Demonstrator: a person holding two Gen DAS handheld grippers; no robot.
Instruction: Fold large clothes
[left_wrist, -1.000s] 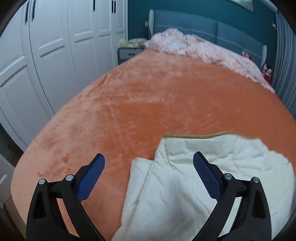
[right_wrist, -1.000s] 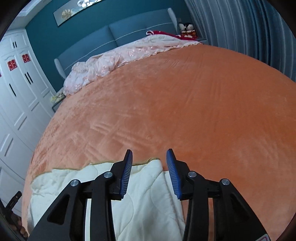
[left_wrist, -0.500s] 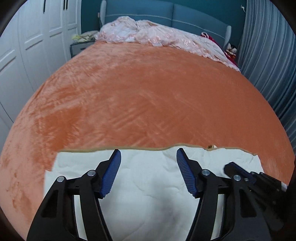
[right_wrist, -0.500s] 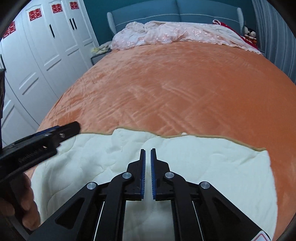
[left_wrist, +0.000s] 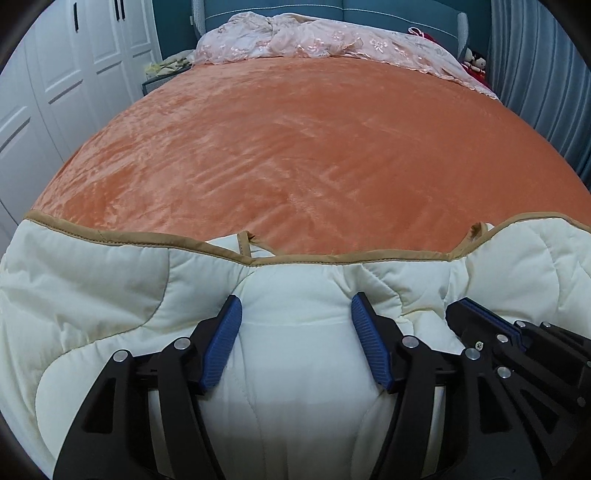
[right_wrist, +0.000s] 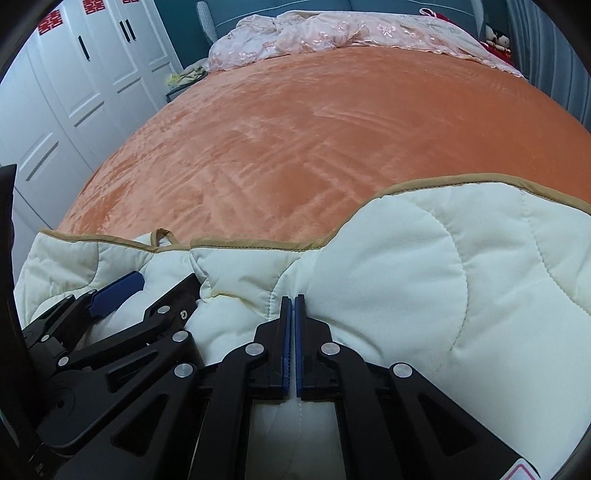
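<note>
The cream quilt (left_wrist: 110, 295) sits bunched at the near edge of the orange bedspread (left_wrist: 295, 147). Left gripper (left_wrist: 295, 321) is spread wide with a fat fold bulging between its pads, not pinching, while the right gripper (right_wrist: 293, 314) is clamped tight on a thin pleat.

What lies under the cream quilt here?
The cream quilt rests on the orange bedspread, visible beyond its tan edge. Whatever lies beneath the quilt's bulk is covered.

Cream quilted blanket (left_wrist: 303, 369) with tan binding lies bunched and puckered across the near edge of the orange bedspread (left_wrist: 314, 147), small tan loops poking up.
</note>
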